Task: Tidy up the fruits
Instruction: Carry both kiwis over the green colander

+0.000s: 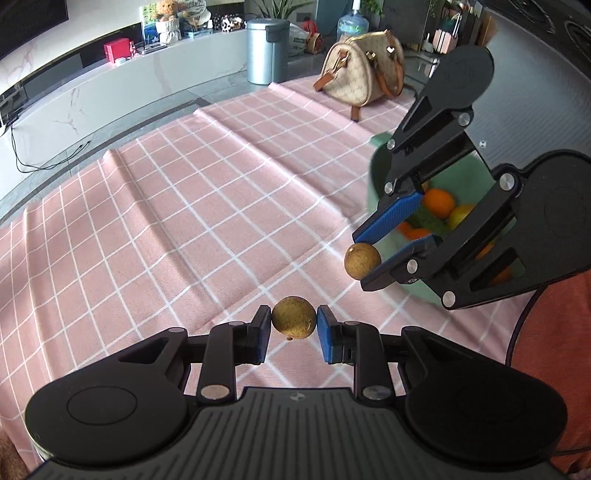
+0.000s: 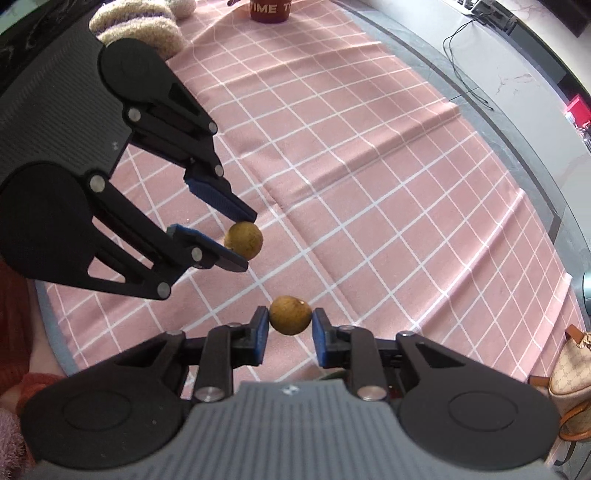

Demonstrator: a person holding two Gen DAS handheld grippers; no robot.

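Note:
In the left wrist view, my left gripper (image 1: 294,317) is shut on a small round brown fruit (image 1: 294,320) above the pink checked cloth (image 1: 192,206). To the right, my right gripper (image 1: 361,260) is shut on a second brown fruit (image 1: 362,258) by the near rim of a pale green bowl (image 1: 373,173). The bowl holds an orange (image 1: 437,203), a lemon (image 1: 460,216) and other fruit partly hidden by the gripper. The right wrist view shows the right gripper (image 2: 290,315) pinching its fruit (image 2: 290,314) and the left gripper (image 2: 247,240) pinching the other (image 2: 243,239).
A beige handbag (image 1: 364,72) stands at the cloth's far edge, with a grey bin (image 1: 266,50) on the floor behind it. A red cup (image 2: 269,9) and a knitted woolly item (image 2: 140,26) sit at the other end. A person's orange sleeve (image 1: 554,332) is at the right.

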